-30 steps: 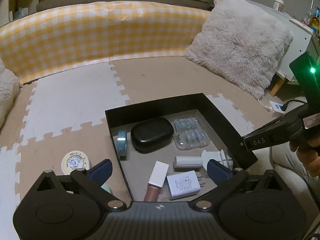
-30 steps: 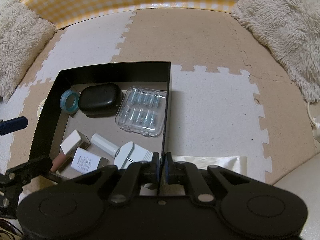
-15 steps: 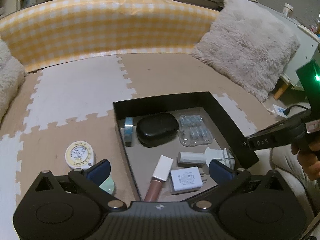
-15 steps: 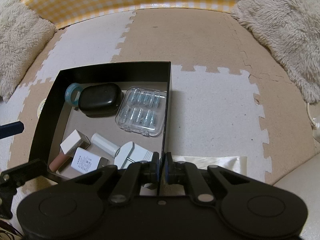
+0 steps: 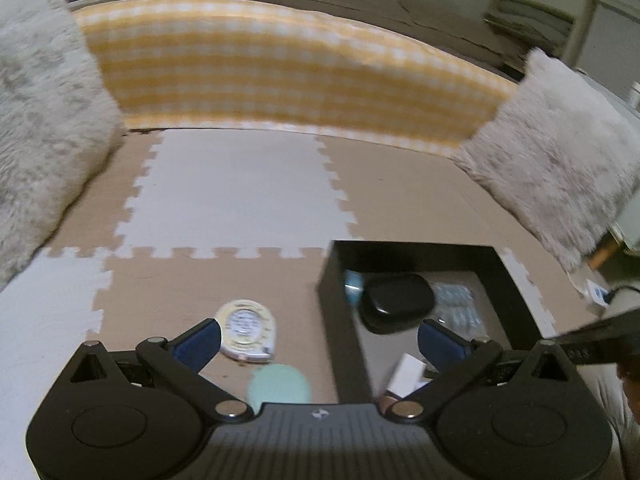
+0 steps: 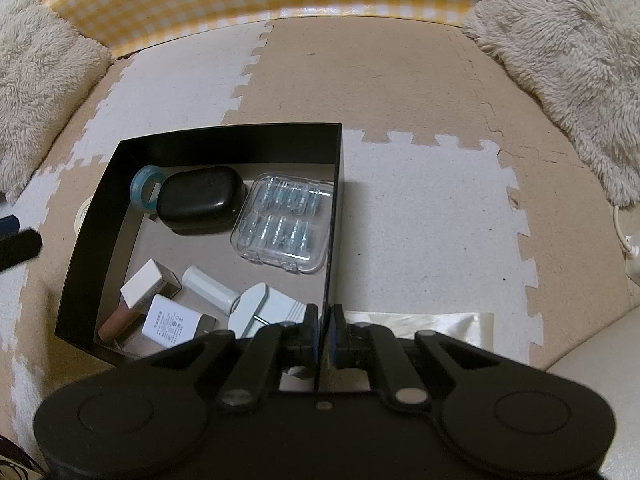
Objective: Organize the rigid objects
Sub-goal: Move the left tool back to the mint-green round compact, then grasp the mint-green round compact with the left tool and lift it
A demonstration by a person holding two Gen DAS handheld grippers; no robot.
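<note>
A black open box point(image 6: 224, 136) sits on the foam mat and holds a black case point(image 6: 198, 204), a clear plastic case point(image 6: 284, 226), a blue tape ring point(image 6: 146, 192), a white charger point(image 6: 172, 326), a lip gloss point(image 6: 132, 300) and white plugs. My right gripper point(image 6: 326, 320) is shut on the near end of the box's right wall. My left gripper point(image 5: 320, 336) is open, straddling the box's point(image 5: 336, 320) left wall. A round yellow-white tape measure point(image 5: 246, 330) and a mint green disc point(image 5: 278, 386) lie on the mat by its left finger.
Fluffy pillows point(image 5: 560, 184) point(image 5: 36, 128) flank a yellow checked bumper point(image 5: 280, 72) at the back. A silvery foil sheet point(image 6: 420, 324) lies right of the box under my right gripper. A white cable point(image 6: 624, 236) runs along the mat's right edge.
My left gripper has swung left and rolled, so the tape measure and the mint disc now sit near its left finger and the box lies to the right. The right gripper has stayed put.
</note>
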